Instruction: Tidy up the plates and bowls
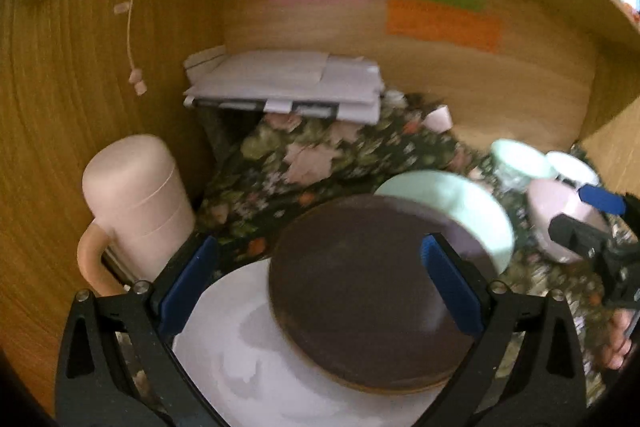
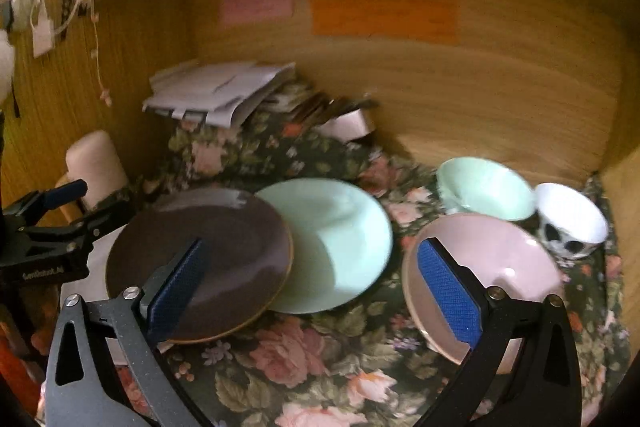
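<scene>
Left wrist view: the left gripper (image 1: 320,283) has its blue-padded fingers (image 1: 188,287) spread wide apart, gripping nothing. Below it lies the brown plate (image 1: 360,291), which rests partly on the white plate (image 1: 248,367) and overlaps the near edge of the mint plate (image 1: 452,203). The right finger pad sits over the brown plate's right portion; whether it touches cannot be told. A pink lidded mug (image 1: 136,203) stands to the left against the wooden side wall (image 1: 52,147). A stack of white papers (image 1: 288,83) lies at the back on the floral cloth (image 1: 328,155).

Right wrist view: the right gripper (image 2: 312,287) is likewise spread open and empty. Its right finger (image 2: 448,291) is at the near rim of the pink bowl (image 2: 492,259), with the rim passing behind the pad; the left finger is in front of the brown plate (image 2: 224,239). The mint plate (image 2: 340,243) lies just beside the brown plate, its left edge tucked under it. Behind the pink bowl stand the mint bowl (image 2: 488,187) and, to its right, the white patterned bowl (image 2: 572,219), close together near the cabinet's right wall. All dishes rest on the floral cloth (image 2: 304,355). Pink, green and orange notes (image 2: 384,15) are fixed to the back panel. The left gripper (image 2: 60,223) enters from the left edge, over the white plate.
</scene>
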